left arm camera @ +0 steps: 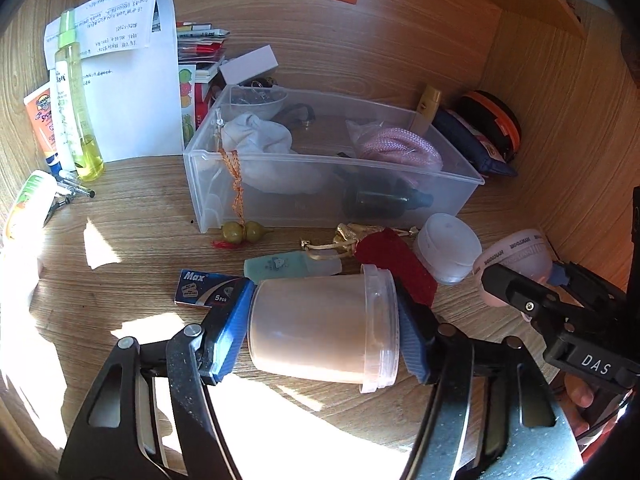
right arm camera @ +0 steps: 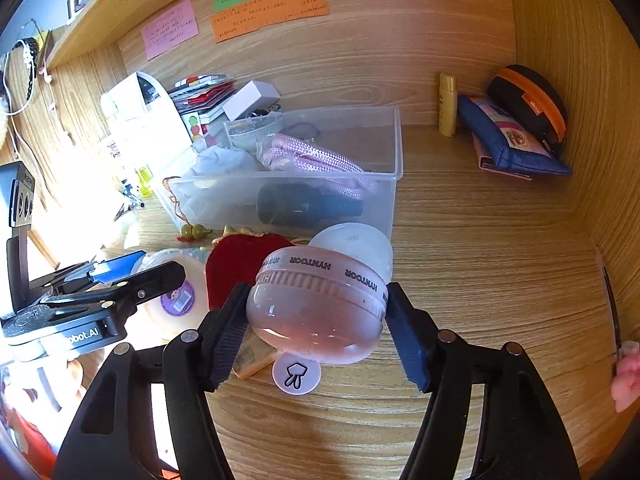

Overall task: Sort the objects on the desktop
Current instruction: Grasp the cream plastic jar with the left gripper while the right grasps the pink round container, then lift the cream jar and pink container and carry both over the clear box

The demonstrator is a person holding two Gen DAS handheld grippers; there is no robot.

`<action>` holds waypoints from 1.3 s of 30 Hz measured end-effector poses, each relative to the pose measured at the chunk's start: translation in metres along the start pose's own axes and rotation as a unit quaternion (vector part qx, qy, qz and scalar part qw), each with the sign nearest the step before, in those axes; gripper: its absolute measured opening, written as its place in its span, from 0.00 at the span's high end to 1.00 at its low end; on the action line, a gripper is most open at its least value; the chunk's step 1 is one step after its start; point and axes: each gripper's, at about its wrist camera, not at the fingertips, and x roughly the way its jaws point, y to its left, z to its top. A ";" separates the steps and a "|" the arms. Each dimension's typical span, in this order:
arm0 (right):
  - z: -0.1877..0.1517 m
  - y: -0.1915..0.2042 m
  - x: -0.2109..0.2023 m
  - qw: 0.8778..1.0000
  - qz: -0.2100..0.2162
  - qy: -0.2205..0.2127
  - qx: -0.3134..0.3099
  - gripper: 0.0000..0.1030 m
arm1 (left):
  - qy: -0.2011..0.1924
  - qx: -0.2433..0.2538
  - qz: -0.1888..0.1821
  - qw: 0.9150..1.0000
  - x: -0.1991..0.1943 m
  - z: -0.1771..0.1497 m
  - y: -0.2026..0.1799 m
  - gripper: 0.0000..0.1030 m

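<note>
wood-grain desk (right arm camera: pixel 480 248) | meeting wood back wall (left arm camera: pixel 360 52) | sitting under shelf (right arm camera: pixel 100 12) | catching hard sunlight

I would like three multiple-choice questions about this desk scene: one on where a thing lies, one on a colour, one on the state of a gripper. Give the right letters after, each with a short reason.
1. Where is the pink rope?
A. inside the clear plastic bin
B. on the desk before the bin
C. in the right gripper

2. What colour is the cloth pouch on the desk?
A. green
B. dark red
C. white

3. What does the left gripper do?
A. hangs open, empty
B. grips the razor blade box
C. is shut on the lidded tub

Answers:
1 A, the rope lies within the bin's walls.
2 B, its fabric is dark red.
3 C, both pads press the tub's ends.
</note>
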 end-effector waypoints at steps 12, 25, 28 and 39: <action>0.020 0.002 -0.004 1.000 0.012 -0.012 -0.001 0.39 | -0.030 -0.003 0.002 1.000 -0.019 0.016 0.001 0.36; 0.060 0.002 -0.007 0.999 0.009 -0.043 -0.007 0.39 | -0.067 -0.008 0.007 0.998 -0.031 0.059 0.011 0.36; 0.069 -0.002 -0.004 0.999 0.010 -0.045 -0.003 0.39 | -0.072 -0.007 0.008 0.997 -0.030 0.070 0.013 0.36; 0.105 -0.009 0.014 0.999 -0.013 -0.051 -0.011 0.39 | -0.082 -0.002 0.017 0.996 -0.019 0.107 0.013 0.36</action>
